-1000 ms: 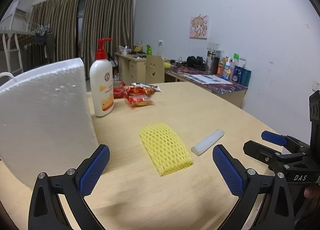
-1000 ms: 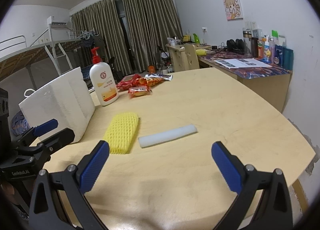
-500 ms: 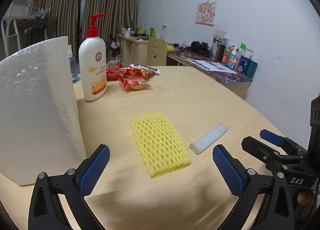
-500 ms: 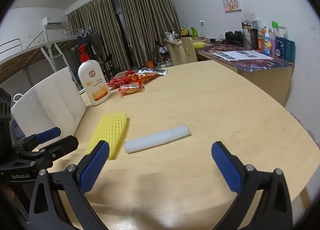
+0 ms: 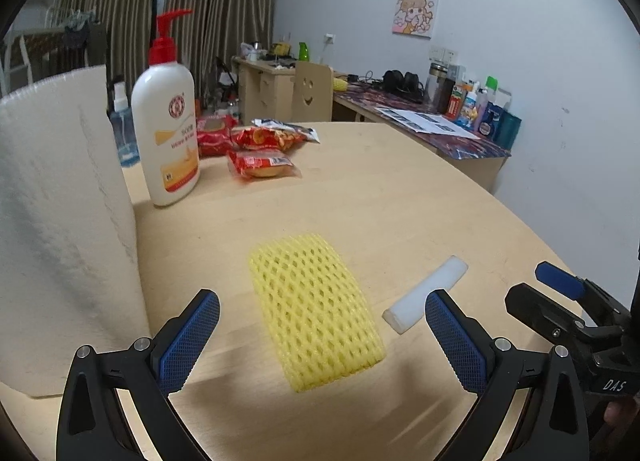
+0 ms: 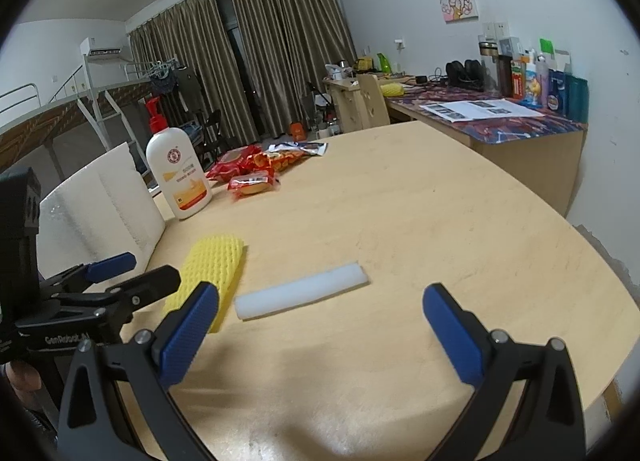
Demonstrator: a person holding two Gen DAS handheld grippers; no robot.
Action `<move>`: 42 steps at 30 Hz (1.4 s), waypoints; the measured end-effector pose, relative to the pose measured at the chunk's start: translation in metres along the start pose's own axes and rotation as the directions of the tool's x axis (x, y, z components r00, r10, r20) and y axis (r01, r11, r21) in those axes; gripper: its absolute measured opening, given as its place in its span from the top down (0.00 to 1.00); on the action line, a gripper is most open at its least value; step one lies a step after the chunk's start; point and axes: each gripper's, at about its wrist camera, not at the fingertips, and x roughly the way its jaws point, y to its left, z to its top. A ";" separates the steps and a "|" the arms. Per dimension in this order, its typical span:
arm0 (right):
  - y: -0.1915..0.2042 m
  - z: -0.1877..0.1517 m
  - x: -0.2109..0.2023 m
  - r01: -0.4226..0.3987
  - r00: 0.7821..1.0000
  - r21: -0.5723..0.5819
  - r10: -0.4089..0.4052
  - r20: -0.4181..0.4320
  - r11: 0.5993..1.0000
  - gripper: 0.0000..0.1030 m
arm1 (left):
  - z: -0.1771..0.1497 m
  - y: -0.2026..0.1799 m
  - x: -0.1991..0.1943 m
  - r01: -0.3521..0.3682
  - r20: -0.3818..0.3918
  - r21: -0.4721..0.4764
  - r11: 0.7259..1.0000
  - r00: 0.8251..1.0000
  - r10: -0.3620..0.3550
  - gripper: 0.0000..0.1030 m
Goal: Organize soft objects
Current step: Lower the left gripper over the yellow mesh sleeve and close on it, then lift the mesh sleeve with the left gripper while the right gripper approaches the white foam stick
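Note:
A yellow foam net sleeve lies flat on the round wooden table. It sits between and just beyond the blue pads of my left gripper, which is open and holds nothing. To its right lies a white foam strip. In the right wrist view the white foam strip rests ahead of my right gripper, which is also open and holds nothing. There the yellow sleeve shows at the left, partly hidden behind my left gripper.
A tall white foam sheet stands close on the left. Behind it are a lotion pump bottle, a small spray bottle and several red snack packets. The table's curved edge runs at the right.
Both grippers have moved forward and lower toward the table, so the yellow sleeve and white strip now lie closer to the fingers. Both stay open.

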 end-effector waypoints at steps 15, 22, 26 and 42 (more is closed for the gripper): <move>-0.001 0.004 0.019 -0.018 0.998 -0.046 0.016 -0.058 0.999 0.00 | -0.002 0.009 0.021 0.016 -0.092 -0.055 0.998 0.996 -0.021 0.05; -0.008 0.003 0.024 -0.014 0.997 -0.035 0.011 -0.075 0.999 0.00 | -0.003 0.006 0.030 0.015 -0.133 -0.034 0.999 0.991 -0.019 0.21; -0.010 0.004 0.027 -0.013 0.996 -0.036 0.010 -0.085 0.999 0.00 | -0.004 0.005 0.035 0.014 -0.160 -0.031 0.999 0.987 -0.019 0.29; -0.006 0.006 0.035 -0.018 0.993 -0.060 0.011 -0.115 0.998 0.00 | -0.004 -0.001 0.038 0.018 -0.176 0.017 1.000 0.984 -0.015 0.70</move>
